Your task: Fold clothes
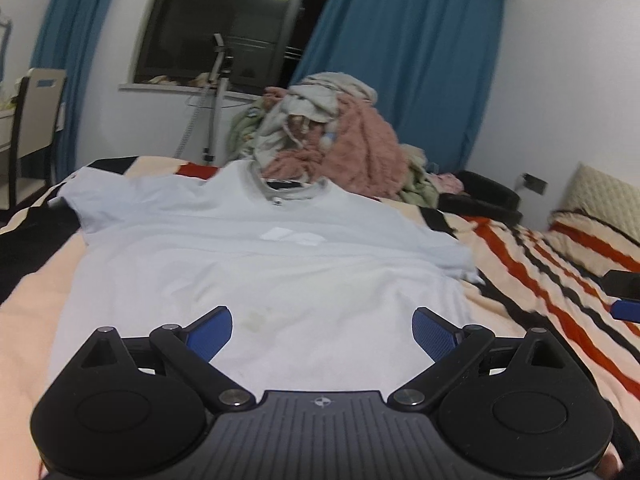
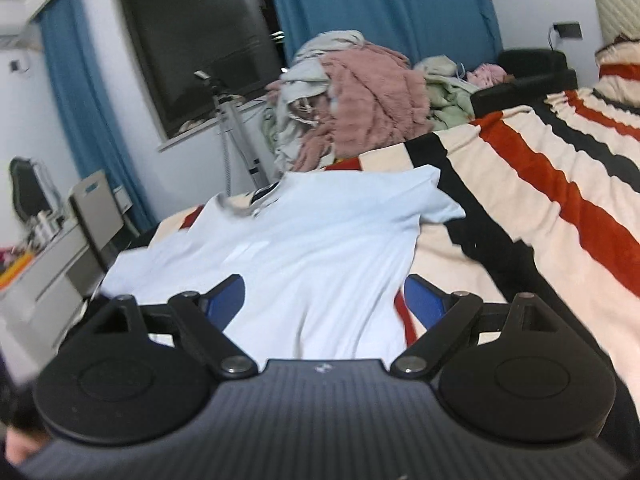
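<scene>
**Both grippers spread above the flat T-shirt**

While the pale blue short-sleeved cotton T-shirt (image 1: 256, 264) lies spread front-up on the cream, red and black striped blanket (image 1: 552, 280), the left gripper (image 1: 322, 330) sits over its lower hem with blue-padded fingers (image 1: 212, 332) wide apart and nothing between them. Collar points toward 12 o'clock in the left wrist view; sleeves reach out toward 10 and 3 o'clock. A faint yellowish stain (image 1: 254, 320) shows on the fabric just ahead of the left pad.

Right wrist view: the right gripper (image 2: 324, 304) is likewise spread, gripping nothing. The same T-shirt (image 2: 304, 248) runs from the jaws toward 11 o'clock; its lower corner lies between the fingers (image 2: 424, 304), and whether a pad touches cloth cannot be told. View is motion-blurred.

Beyond the collar, at 12 o'clock, a heap of unfolded laundry topped by a fuzzy pink garment (image 2: 368, 100) rests on the blanket. Behind it, teal curtains (image 1: 408, 60) flank a dark window (image 1: 224, 20). A white metal stand (image 1: 218, 92) stands below the sill.
</scene>
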`<state>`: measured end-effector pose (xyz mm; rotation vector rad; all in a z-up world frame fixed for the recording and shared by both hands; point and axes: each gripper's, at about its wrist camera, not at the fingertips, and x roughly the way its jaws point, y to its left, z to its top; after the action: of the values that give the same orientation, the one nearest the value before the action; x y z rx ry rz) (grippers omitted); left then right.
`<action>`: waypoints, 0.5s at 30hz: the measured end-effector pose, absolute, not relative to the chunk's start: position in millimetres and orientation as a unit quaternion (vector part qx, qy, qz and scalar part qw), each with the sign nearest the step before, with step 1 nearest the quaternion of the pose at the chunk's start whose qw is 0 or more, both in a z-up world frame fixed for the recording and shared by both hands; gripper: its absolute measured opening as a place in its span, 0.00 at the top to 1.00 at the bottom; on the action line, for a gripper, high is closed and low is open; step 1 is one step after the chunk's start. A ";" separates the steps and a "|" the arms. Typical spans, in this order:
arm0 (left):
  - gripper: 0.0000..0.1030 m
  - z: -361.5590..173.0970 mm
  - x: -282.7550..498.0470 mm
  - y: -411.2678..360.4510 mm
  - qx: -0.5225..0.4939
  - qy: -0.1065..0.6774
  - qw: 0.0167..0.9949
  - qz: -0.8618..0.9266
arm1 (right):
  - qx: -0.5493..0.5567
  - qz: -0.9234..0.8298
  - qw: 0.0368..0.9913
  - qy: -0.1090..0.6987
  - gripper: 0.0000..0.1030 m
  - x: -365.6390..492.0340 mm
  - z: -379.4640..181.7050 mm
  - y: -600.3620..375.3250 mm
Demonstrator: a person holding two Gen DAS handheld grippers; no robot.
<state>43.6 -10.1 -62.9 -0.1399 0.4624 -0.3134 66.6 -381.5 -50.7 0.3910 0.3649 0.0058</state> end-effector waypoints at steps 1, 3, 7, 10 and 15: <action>0.07 -63.0 38.1 -15.2 -0.067 0.231 0.957 -0.164 | 0.193 0.002 0.966 0.170 0.14 56.7 -49.8 -380.8; 0.07 -65.0 28.2 -29.6 -0.061 0.241 0.950 -0.187 | 0.193 0.001 0.970 0.148 0.15 36.9 -47.9 -379.4; 0.15 -72.8 11.2 -69.4 -0.045 0.259 0.931 -0.254 | 0.195 -0.010 0.976 0.100 0.15 3.3 -43.6 -382.0; 0.20 -80.6 0.7 -102.3 -0.034 0.269 0.911 -0.310 | 0.217 -0.027 0.971 0.096 0.14 5.7 -48.4 -397.7; 0.45 -108.8 -3.9 -149.4 -0.042 0.314 0.867 -0.385 | 0.250 -0.027 0.962 0.107 0.14 14.4 -58.3 -414.1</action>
<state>-3.9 -149.4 -108.8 -0.0873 0.6585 -0.8068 14.4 -414.1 -58.3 0.5055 0.2159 -0.0538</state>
